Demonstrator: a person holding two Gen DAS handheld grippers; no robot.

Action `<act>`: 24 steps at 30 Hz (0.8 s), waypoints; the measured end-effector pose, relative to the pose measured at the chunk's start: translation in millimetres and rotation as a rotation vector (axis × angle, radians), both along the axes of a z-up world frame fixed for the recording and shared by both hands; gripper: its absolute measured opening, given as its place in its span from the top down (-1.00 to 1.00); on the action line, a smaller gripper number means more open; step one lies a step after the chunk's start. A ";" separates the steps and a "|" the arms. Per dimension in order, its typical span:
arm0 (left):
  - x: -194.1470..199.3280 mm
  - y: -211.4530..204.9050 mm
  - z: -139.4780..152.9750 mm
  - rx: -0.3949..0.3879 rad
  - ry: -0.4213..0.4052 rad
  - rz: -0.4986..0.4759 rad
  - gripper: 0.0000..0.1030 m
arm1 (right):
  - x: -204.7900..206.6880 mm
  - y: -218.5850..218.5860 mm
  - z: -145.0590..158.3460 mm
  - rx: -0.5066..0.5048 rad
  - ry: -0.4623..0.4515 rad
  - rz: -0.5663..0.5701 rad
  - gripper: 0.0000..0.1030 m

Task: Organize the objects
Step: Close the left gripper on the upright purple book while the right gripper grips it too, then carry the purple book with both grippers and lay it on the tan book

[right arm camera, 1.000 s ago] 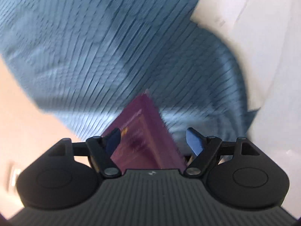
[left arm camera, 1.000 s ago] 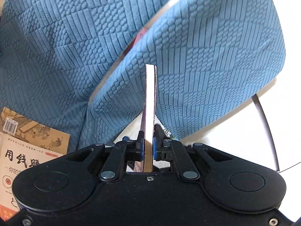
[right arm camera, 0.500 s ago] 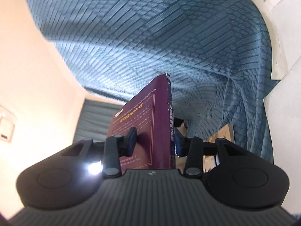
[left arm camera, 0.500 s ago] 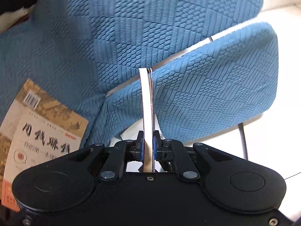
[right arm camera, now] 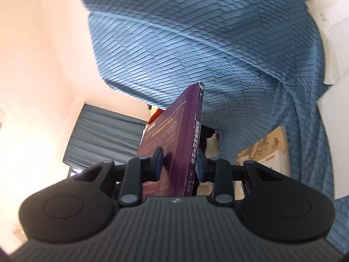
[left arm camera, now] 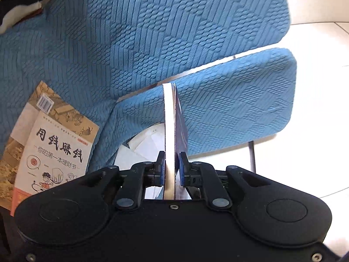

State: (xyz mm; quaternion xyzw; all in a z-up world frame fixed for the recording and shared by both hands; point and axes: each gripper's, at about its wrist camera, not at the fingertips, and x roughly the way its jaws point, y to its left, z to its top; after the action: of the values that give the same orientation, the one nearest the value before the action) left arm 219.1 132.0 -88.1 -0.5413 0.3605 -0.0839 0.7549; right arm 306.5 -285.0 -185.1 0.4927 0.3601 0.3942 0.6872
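My left gripper (left arm camera: 171,168) is shut on a thin blue-covered book (left arm camera: 172,126), held edge-on with its pale page edge facing me, above the blue quilted sofa (left arm camera: 152,32). My right gripper (right arm camera: 177,163) is shut on a purple book (right arm camera: 172,144) with gold lettering, its spine toward me, lifted in front of the blue sofa cover (right arm camera: 196,43). A tan and white book with Chinese title (left arm camera: 52,148) lies flat on the sofa seat at the left; it also shows in the right wrist view (right arm camera: 266,150) at the right.
A blue cushion or armrest (left arm camera: 240,109) lies behind the left book. White floor tiles (left arm camera: 305,163) are at the right. A peach wall (right arm camera: 43,65) and dark grey curtain (right arm camera: 102,139) fill the left of the right wrist view. White paper (right arm camera: 331,21) sits upper right.
The right gripper closed on the purple book and lifted and turned it. The left gripper pulled back and swung with its book, so more of the tan book shows.
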 end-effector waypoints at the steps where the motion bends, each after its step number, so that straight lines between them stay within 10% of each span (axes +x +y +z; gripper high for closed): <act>1: -3.5 5.2 2.6 0.002 -0.006 0.000 0.78 | -3.1 4.2 6.9 -0.009 -0.007 0.002 0.36; 11: -33.1 55.8 -22.0 0.021 -0.023 -0.022 0.64 | -33.5 58.3 45.1 -0.218 -0.106 0.020 0.37; 24: -60.6 78.1 -130.0 0.034 0.063 0.047 0.56 | -52.7 104.7 -26.6 -0.378 -0.087 0.036 0.37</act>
State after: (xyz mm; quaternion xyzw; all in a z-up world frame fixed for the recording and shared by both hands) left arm 158.4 210.1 -218.1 -0.5390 0.3728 -0.0430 0.7541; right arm 253.8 -180.3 -211.7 0.3309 0.4066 0.3526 0.7752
